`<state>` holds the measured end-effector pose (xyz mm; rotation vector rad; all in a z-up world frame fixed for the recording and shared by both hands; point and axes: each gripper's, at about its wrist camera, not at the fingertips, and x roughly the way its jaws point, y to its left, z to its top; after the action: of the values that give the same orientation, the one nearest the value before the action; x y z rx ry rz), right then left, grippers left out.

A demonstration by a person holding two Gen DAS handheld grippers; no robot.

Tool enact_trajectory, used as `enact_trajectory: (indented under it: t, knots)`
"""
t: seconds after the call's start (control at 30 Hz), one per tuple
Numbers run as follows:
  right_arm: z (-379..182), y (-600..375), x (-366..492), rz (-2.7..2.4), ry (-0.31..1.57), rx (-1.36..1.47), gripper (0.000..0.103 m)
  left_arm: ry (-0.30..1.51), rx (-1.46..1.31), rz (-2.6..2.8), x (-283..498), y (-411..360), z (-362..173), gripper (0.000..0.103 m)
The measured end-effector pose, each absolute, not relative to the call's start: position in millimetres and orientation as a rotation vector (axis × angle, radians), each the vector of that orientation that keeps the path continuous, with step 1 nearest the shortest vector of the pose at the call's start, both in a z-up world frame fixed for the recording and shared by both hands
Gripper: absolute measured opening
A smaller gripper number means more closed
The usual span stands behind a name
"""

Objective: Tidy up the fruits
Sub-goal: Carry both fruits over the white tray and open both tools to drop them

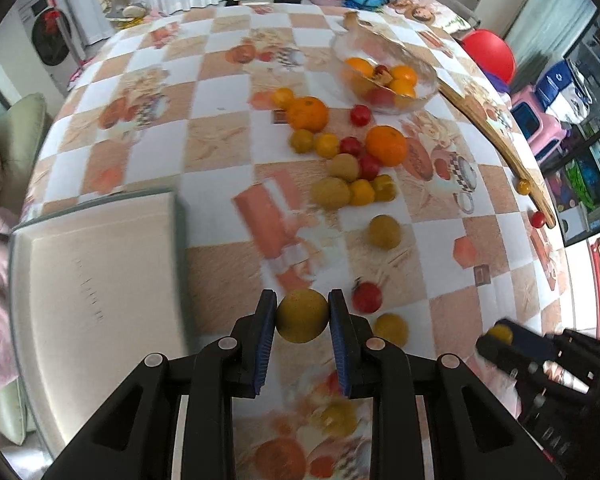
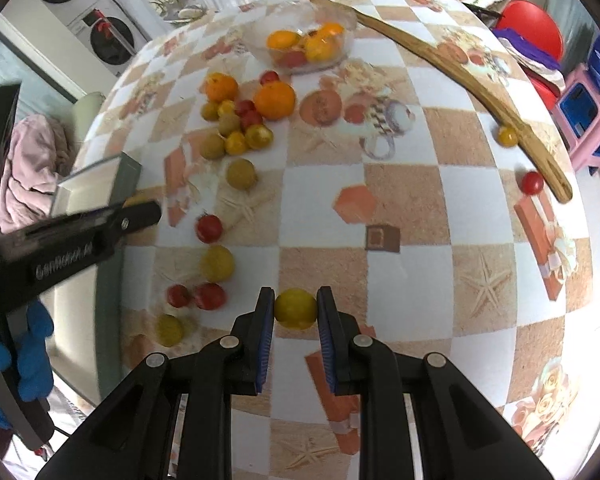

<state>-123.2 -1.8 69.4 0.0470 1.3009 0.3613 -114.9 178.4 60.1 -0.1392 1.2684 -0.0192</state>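
My left gripper is shut on a brownish-yellow round fruit, held above the checkered table. My right gripper is shut on a yellow tomato; it also shows at the lower right of the left wrist view. A glass bowl at the far side holds oranges and tomatoes. Loose oranges, red tomatoes and yellow fruits lie scattered mid-table. A pale rectangular tray sits at the left edge.
A long wooden board lies along the right side with a yellow tomato and a red tomato beside it. A red chair and pink stool stand beyond the table's right edge.
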Motion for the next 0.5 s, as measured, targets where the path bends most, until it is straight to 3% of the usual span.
enact_trajectory:
  t: [0.5]
  knots:
    - [90,105,-119,0.568,1.283,-0.029,0.024,1.269,-0.213,0.207,-186,295,64,0.028]
